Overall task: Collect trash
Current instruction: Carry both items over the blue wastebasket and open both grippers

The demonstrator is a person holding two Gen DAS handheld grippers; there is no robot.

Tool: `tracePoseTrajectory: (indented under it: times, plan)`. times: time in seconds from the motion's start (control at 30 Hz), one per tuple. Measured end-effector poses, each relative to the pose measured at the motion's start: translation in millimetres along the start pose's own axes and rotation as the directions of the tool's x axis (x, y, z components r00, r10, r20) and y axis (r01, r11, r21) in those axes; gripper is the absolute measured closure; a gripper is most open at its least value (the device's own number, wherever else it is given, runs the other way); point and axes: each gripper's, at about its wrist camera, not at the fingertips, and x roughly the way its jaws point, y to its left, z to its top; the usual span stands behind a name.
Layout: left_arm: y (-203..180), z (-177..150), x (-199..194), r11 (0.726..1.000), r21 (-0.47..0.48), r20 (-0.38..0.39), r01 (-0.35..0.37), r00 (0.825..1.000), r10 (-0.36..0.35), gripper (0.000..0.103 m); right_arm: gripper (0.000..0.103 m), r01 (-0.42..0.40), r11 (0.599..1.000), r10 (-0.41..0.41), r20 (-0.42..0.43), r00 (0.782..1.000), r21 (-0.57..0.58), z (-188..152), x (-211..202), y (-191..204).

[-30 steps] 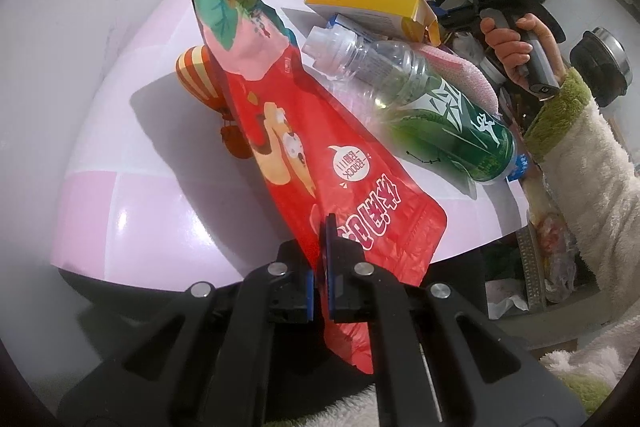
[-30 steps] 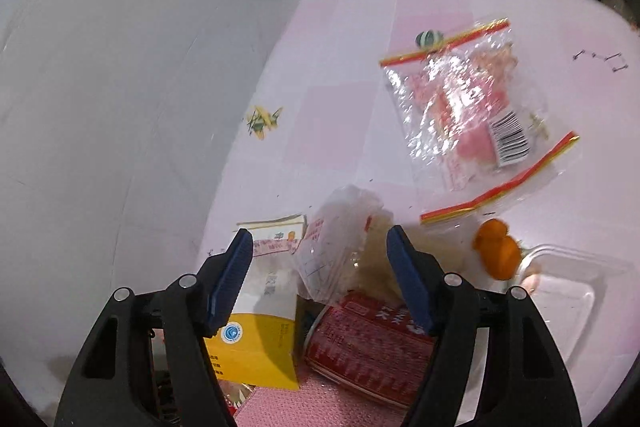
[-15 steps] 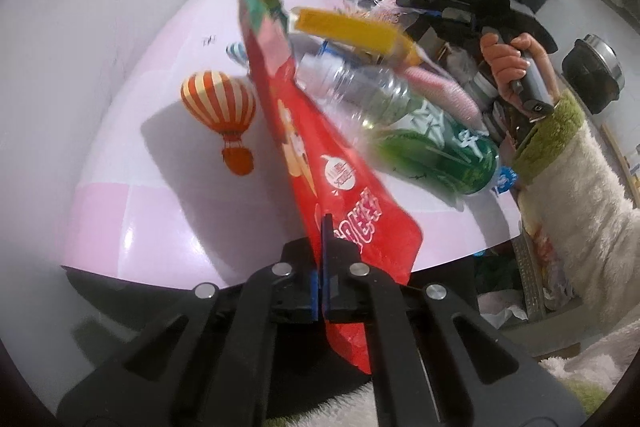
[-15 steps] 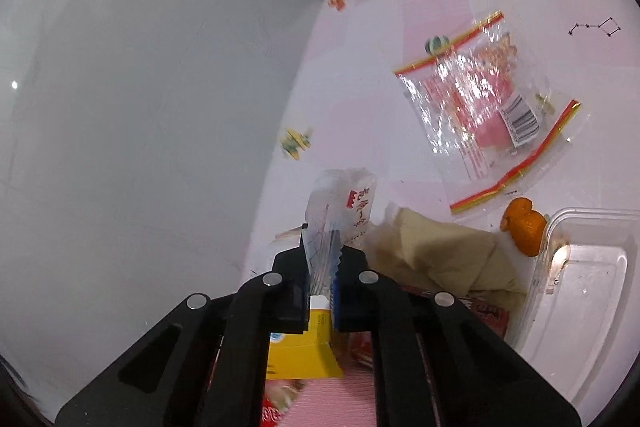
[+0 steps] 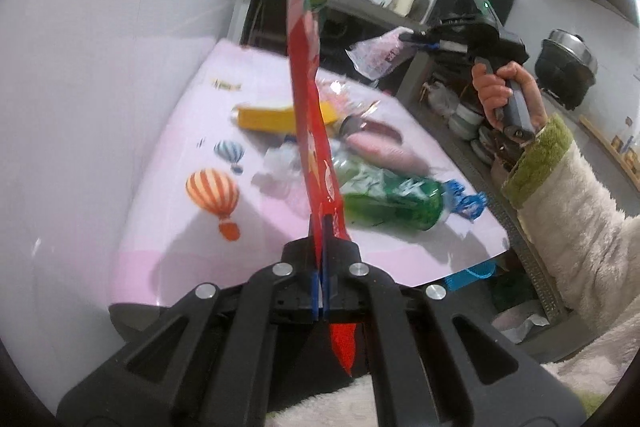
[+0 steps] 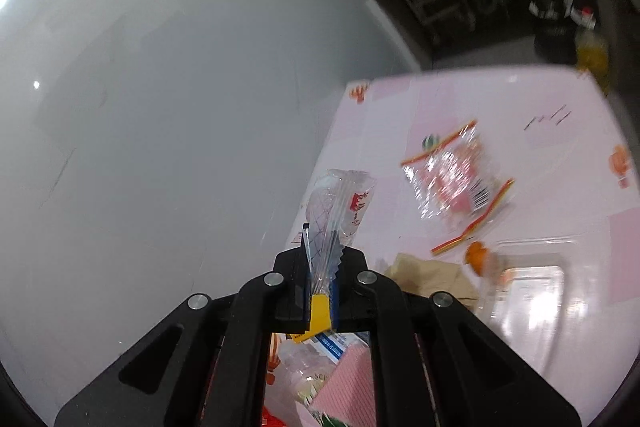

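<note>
Trash is split between what is already pinched and what lies on the pink tabletop [image 5: 168, 227] with its balloon prints. The left tongs [image 5: 322, 259] are pressed together on the lower part of a long red snack bag [image 5: 308, 131] of glossy foil, which stands nearly on edge, its long axis running up and away from the tongs and its green top well clear of the tabletop. The right tongs [image 6: 320, 267] are pinching a small clear plastic wrapper with red print [image 6: 340, 203], which sticks up and forward from between the pads; in the left wrist view the same right tongs [image 5: 416, 41] are held above the far side of the tabletop by a hand [image 5: 506, 95] in a fleecy cream sleeve with a green cuff.

Left on the tabletop, a green plastic bottle [image 5: 392, 201] lies on its side just right of the red bag, long axis across the view, with a yellow carton [image 5: 276, 117] and a pink cloth [image 5: 384, 147] beyond it. A clear zip bag with red and yellow edges [image 6: 456, 183] lies flat ahead and right of the right tongs, nearer that hand, beside a clear plastic tray [image 6: 532, 283].

Both tongs are full, so each piece probably needs dropping somewhere before the bottle can be taken; no bin is clearly visible.
</note>
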Motion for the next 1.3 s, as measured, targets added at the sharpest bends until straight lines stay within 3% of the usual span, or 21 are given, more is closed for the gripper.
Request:
tracePoseTrajectory:
  times: [0.2, 0.3, 0.37, 0.5, 0.6, 0.63, 0.7, 0.73, 0.77, 0.83, 0.93, 1.0, 1.1, 1.2, 1.23, 1.3]
  plan:
    - [-32, 17, -23, 0.995, 0.078, 0.069, 0.066, 0.995, -0.071, 0.103, 0.096, 0.091, 0.994, -0.080, 0.180, 0.980, -0.054, -31, -99, 6]
    - [-54, 32, -18, 0.984, 0.122, 0.075, 0.133, 0.987, -0.142, 0.103, 0.096, 0.189, 0.981, -0.172, 0.284, 0.943, -0.034, -60, -150, 1]
    - [-74, 43, -12, 0.970, 0.159, 0.068, 0.183, 0.978, -0.196, 0.103, 0.096, 0.270, 0.963, -0.252, 0.354, 0.901, 0.000, -85, -186, -8]
    - [-123, 65, 17, 0.924, 0.238, -0.010, 0.298, 0.952, -0.305, 0.103, 0.096, 0.426, 0.894, -0.439, 0.447, 0.779, 0.135, -145, -256, -35]
    - [-180, 81, 53, 0.881, 0.304, -0.117, 0.362, 0.932, -0.343, 0.103, 0.096, 0.514, 0.811, -0.583, 0.460, 0.670, 0.279, -200, -297, -63]
    - [-199, 85, 66, 0.866, 0.321, -0.158, 0.382, 0.924, -0.349, 0.103, 0.096, 0.527, 0.789, -0.613, 0.456, 0.645, 0.316, -214, -305, -72]
    - [-234, 90, 94, 0.835, 0.333, -0.248, 0.438, 0.895, -0.370, 0.103, 0.096, 0.537, 0.747, -0.665, 0.439, 0.604, 0.393, -239, -316, -91]
    - [-249, 92, 106, 0.821, 0.332, -0.289, 0.465, 0.878, -0.381, 0.103, 0.096, 0.549, 0.711, -0.703, 0.422, 0.573, 0.439, -255, -325, -103]
    - [-269, 93, 122, 0.801, 0.329, -0.340, 0.500, 0.854, -0.394, 0.103, 0.096, 0.562, 0.680, -0.733, 0.405, 0.547, 0.472, -266, -329, -112]
    - [-309, 90, 154, 0.774, 0.339, -0.425, 0.534, 0.821, -0.380, 0.103, 0.096, 0.565, 0.627, -0.776, 0.368, 0.512, 0.537, -289, -335, -135]
    - [-360, 81, 195, 0.739, 0.359, -0.523, 0.570, 0.779, -0.347, 0.103, 0.096, 0.536, 0.570, -0.810, 0.318, 0.492, 0.623, -317, -338, -172]
    - [-391, 70, 231, 0.730, 0.346, -0.601, 0.589, 0.737, -0.310, 0.103, 0.096, 0.502, 0.540, -0.821, 0.294, 0.489, 0.675, -331, -338, -200]
    - [-437, 46, 302, 0.759, 0.313, -0.711, 0.571, 0.671, -0.212, 0.103, 0.096, 0.469, 0.499, -0.837, 0.266, 0.478, 0.729, -345, -335, -238]
    - [-460, 22, 361, 0.784, 0.305, -0.767, 0.541, 0.628, -0.135, 0.103, 0.096, 0.405, 0.448, -0.840, 0.221, 0.494, 0.797, -361, -328, -285]
    - [-470, 9, 391, 0.798, 0.300, -0.793, 0.522, 0.602, -0.095, 0.103, 0.096, 0.390, 0.422, -0.844, 0.197, 0.500, 0.819, -364, -323, -306]
    - [-481, -8, 423, 0.814, 0.306, -0.809, 0.494, 0.585, -0.051, 0.103, 0.096, 0.367, 0.394, -0.840, 0.168, 0.515, 0.843, -367, -314, -341]
